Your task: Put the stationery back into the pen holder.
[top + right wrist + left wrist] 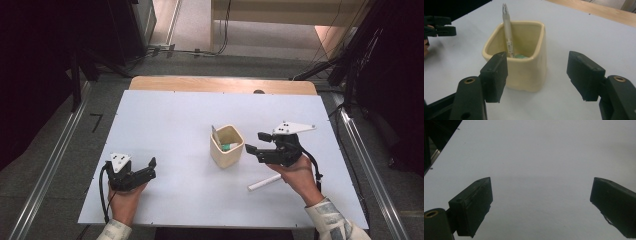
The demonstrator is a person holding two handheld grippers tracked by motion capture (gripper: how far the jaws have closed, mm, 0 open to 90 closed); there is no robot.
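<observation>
The right tool (537, 75) is held wide open beside the cream cup (520, 58); the left tool (541, 202), equally wide, is empty. The cup could be tipped and its pen (507, 32) spilled onto the tabletop (165, 125) by a careless nudge.

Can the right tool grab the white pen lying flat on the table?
Probably yes. The white pen lies in the open on the white table, just below the right tool, whose jaws stand open; the cream square cup sits off to the side.

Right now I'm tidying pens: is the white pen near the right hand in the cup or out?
Out. The white pen lies flat on the table, beside the cup.
</observation>
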